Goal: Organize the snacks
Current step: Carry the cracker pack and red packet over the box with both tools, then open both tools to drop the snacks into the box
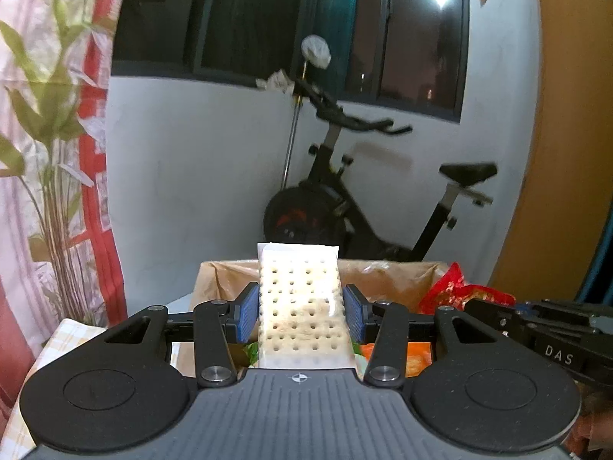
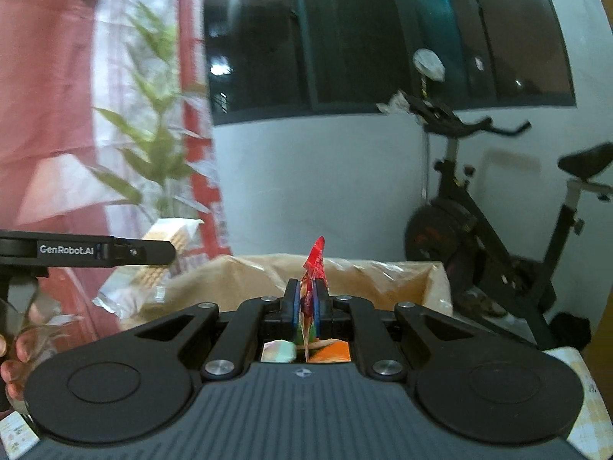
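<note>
My left gripper (image 1: pixel 299 306) is shut on a clear packet of pale dotted crackers (image 1: pixel 300 299), held upright above a cardboard box (image 1: pixel 207 283) lined with brown paper. My right gripper (image 2: pixel 305 304) is shut on a thin red snack packet (image 2: pixel 314 264), held edge-on over the same box (image 2: pixel 436 283). The red packet (image 1: pixel 459 287) and the right gripper (image 1: pixel 509 316) show at the right of the left wrist view. The cracker packet (image 2: pixel 161 264) and left gripper show at the left of the right wrist view. Orange and green packets (image 2: pixel 329 352) lie in the box below.
An exercise bike (image 1: pixel 345 199) stands behind the box against a white wall. A tall plant (image 1: pixel 49 134) and a red and white curtain (image 1: pixel 92 153) are at the left. A checked tablecloth (image 1: pixel 72 329) lies under the box.
</note>
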`<state>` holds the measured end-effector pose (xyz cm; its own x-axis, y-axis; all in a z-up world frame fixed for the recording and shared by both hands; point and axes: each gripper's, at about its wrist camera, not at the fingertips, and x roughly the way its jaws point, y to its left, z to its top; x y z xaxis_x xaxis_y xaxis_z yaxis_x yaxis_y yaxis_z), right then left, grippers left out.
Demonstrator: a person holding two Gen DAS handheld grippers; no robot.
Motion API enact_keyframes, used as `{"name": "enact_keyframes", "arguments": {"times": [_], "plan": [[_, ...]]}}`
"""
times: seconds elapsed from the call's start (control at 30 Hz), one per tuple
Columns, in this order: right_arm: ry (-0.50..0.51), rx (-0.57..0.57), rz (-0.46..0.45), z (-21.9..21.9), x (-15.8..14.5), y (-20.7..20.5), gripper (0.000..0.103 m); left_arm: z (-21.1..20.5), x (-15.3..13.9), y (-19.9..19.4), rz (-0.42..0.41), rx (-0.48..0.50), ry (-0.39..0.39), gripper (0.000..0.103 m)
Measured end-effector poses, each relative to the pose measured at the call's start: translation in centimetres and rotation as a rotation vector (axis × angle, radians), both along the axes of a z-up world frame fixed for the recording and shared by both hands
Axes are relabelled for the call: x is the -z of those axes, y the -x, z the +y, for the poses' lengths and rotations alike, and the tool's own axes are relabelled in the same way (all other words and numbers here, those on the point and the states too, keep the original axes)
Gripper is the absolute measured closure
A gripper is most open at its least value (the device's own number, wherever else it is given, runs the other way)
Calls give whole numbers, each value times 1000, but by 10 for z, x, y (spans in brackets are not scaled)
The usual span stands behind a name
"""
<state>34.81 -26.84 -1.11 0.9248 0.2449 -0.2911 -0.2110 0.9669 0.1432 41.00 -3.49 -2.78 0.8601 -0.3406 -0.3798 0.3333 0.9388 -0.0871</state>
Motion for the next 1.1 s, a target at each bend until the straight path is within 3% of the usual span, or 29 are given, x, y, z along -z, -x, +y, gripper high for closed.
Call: {"name": "enact_keyframes", "arguments": {"times": [0.3, 0.43, 0.5, 0.53, 0.63, 0.83, 0.9, 1.1], "plan": [[87, 69, 80, 2, 21, -38, 95, -18, 20, -34, 60, -6, -45, 53], [89, 51, 115, 3, 26, -39, 92, -16, 21, -31, 52, -11, -54, 33], [92, 40, 121, 4, 27, -38, 76, -13, 19, -28, 51, -11, -45, 32], [95, 39, 120, 4, 27, -35, 73, -11, 19, -25, 56, -11, -43, 32], [79, 22, 124, 3, 25, -28, 71, -6, 16, -14, 51, -10, -44, 32], [72, -8, 119, 10, 20, -7, 58, 7, 11, 17, 18, -21, -46, 32], [52, -32, 107, 10, 21, 2, 48, 13, 11, 29, 10, -23, -41, 32], [4, -39, 96, 9, 24, 27, 38, 29, 17, 62, 14, -35, -19, 32]]}}
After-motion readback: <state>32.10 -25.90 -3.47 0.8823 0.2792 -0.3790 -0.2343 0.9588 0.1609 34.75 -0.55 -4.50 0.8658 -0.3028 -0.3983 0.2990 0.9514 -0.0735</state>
